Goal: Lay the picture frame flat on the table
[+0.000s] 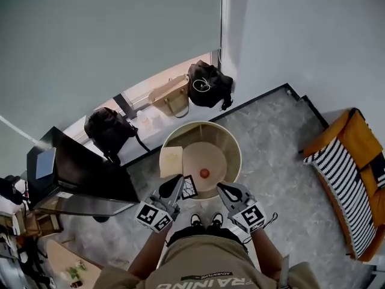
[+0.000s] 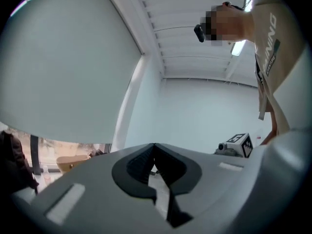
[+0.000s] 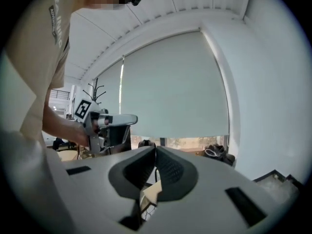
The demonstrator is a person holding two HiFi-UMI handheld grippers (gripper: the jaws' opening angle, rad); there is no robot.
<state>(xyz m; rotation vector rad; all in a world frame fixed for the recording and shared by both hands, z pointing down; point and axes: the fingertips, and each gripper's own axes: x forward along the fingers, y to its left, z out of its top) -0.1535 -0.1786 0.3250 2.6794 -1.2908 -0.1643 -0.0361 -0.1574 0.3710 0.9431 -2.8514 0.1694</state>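
A cream square panel [image 1: 171, 161], seemingly the picture frame, sits on the left part of the round beige table [image 1: 230, 142]. Whether it stands or lies flat I cannot tell. A small red thing [image 1: 204, 173] rests near the table's middle. A dark-edged card with a white line pattern [image 1: 190, 188] lies at the table's near edge, right beside my left gripper [image 1: 179, 180]. That gripper [image 2: 154, 145] is shut with nothing between its pads. My right gripper [image 1: 221, 187] hovers over the near right rim, its jaws [image 3: 156, 147] closed together and empty.
Two black bags [image 1: 209, 84] [image 1: 109, 128] and a tan bag [image 1: 170, 96] sit by the window beyond the table. A dark desk [image 1: 84, 173] stands to the left. An orange sofa with a striped cushion [image 1: 346, 164] is at the right. The person's shoes [image 1: 204, 220] touch the table's near side.
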